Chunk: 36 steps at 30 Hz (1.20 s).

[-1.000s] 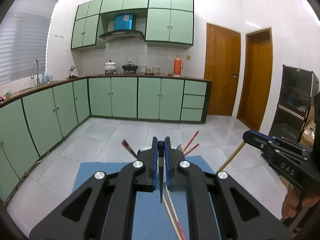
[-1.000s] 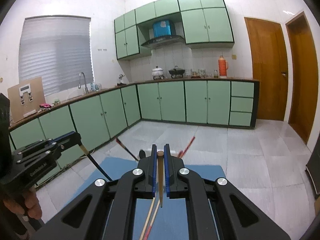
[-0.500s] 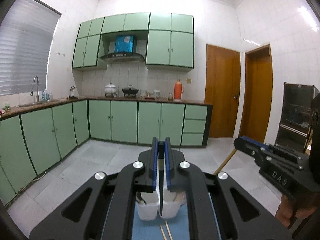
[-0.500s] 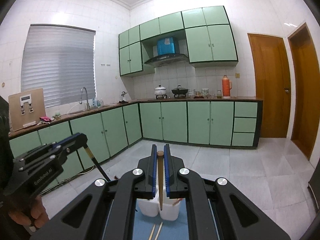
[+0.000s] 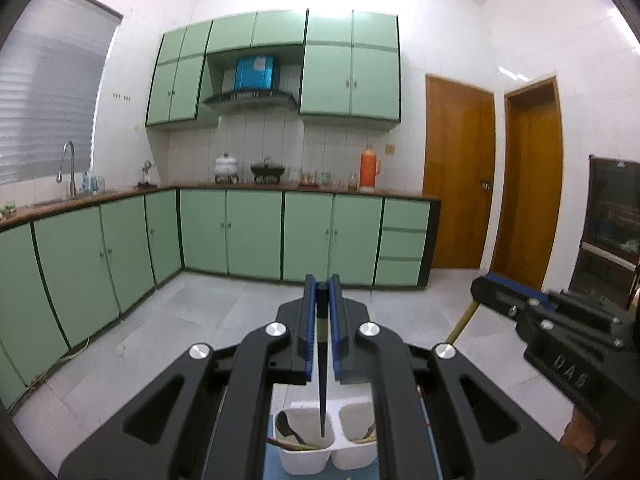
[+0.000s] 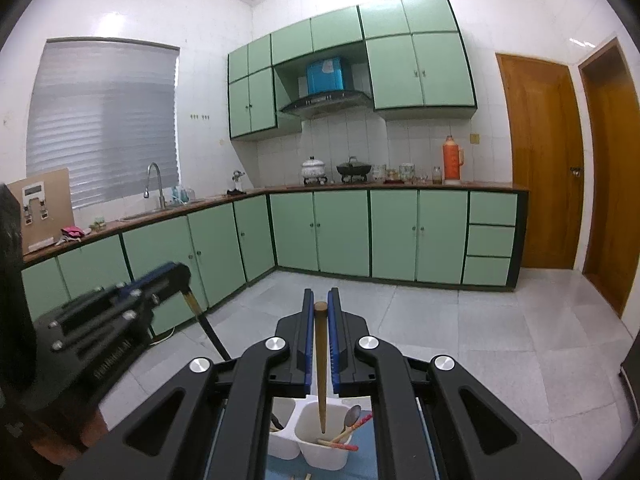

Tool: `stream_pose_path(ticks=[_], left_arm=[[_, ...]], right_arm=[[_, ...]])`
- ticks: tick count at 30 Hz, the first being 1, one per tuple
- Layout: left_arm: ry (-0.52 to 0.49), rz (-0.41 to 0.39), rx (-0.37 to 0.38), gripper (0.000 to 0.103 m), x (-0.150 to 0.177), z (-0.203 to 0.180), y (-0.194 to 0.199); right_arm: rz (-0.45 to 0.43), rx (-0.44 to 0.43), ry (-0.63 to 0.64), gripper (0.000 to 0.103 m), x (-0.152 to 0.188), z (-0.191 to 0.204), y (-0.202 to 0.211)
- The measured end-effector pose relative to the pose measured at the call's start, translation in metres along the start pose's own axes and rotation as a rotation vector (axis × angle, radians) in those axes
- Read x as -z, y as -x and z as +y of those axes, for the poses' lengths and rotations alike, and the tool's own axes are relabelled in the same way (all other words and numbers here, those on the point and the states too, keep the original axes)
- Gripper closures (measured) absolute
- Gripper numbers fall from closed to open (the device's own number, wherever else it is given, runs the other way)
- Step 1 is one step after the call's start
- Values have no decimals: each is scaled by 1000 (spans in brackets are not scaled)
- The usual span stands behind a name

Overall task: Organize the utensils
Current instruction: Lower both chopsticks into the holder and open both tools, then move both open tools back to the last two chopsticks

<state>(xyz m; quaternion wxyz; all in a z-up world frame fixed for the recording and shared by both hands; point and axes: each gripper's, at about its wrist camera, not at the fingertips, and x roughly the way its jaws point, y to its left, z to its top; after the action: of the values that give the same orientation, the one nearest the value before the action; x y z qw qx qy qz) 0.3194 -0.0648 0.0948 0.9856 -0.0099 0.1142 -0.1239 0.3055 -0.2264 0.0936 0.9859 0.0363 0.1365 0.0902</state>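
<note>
Below the jaws of both grippers stands a white 2-compartment utensil holder [image 5: 330, 446] on a blue mat [image 6: 366, 458]; in the right wrist view the compartment under the jaws holds a spoon [image 6: 351, 420] and red chopsticks [image 6: 347, 446], the other a dark utensil. The left gripper [image 5: 321, 312] has its jaws clamped on a dark chopstick [image 5: 321, 392] whose tip hangs over the holder's left compartment, and the right gripper [image 6: 321, 316] grips a wooden chopstick [image 6: 320, 368] pointing into the right compartment. In the left wrist view, the right gripper's body beside the jaws reads "DAS", and open tiled floor [image 5: 208, 320] lies beyond the jaws.
</note>
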Motion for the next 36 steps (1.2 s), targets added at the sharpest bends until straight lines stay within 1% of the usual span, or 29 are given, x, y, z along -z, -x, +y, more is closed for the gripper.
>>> stream_pose_path(ticks=[7, 12, 17, 18, 20, 21, 22, 23, 24, 25, 26, 27, 28, 29, 31, 34, 36], left_arm=[[3, 92, -4, 97, 31, 14, -32], [-5, 140, -3, 97, 47, 22, -43], [-13, 204, -2, 96, 63, 27, -49], [-16, 207, -6, 92, 65, 28, -48], [-16, 198, -11, 78, 66, 30, -41], [-15, 188, -12, 65, 65, 31, -37], [-15, 173, -17, 59, 64, 32, -30], [-15, 157, -22, 58, 61, 33, -23], [-13, 149, -25, 55, 59, 34, -19], [-6, 136, -30, 48, 56, 36, -11], [-1, 125, -36, 44, 55, 36, -5], [7, 105, -46, 38, 52, 39, 6], [14, 81, -54, 32, 51, 41, 17], [18, 64, -64, 29, 50, 42, 28], [28, 35, -73, 19, 51, 41, 46], [29, 18, -85, 14, 58, 42, 75], [28, 23, -89, 13, 65, 41, 89]], right_arm=[[75, -3, -3, 97, 30, -2, -30], [113, -4, -2, 96, 50, 0, -36], [160, -27, -13, 95, 63, 0, -41], [161, -24, -17, 93, 64, 0, -39], [149, -5, -36, 66, 66, -4, -33], [129, 11, -45, 64, 65, -6, -27], [114, 23, -43, 64, 65, -8, -21], [100, 37, -38, 63, 64, -9, -14], [85, 52, -36, 63, 64, -10, -8], [70, 71, -38, 59, 64, -12, 0], [56, 81, -43, 56, 64, -14, 9], [44, 86, -49, 54, 64, -15, 16], [27, 97, -58, 49, 66, -17, 26], [15, 105, -64, 44, 67, -18, 33], [-9, 122, -74, 38, 73, -18, 52], [-18, 143, -83, 29, 86, -18, 74], [-15, 149, -94, 26, 98, -16, 86]])
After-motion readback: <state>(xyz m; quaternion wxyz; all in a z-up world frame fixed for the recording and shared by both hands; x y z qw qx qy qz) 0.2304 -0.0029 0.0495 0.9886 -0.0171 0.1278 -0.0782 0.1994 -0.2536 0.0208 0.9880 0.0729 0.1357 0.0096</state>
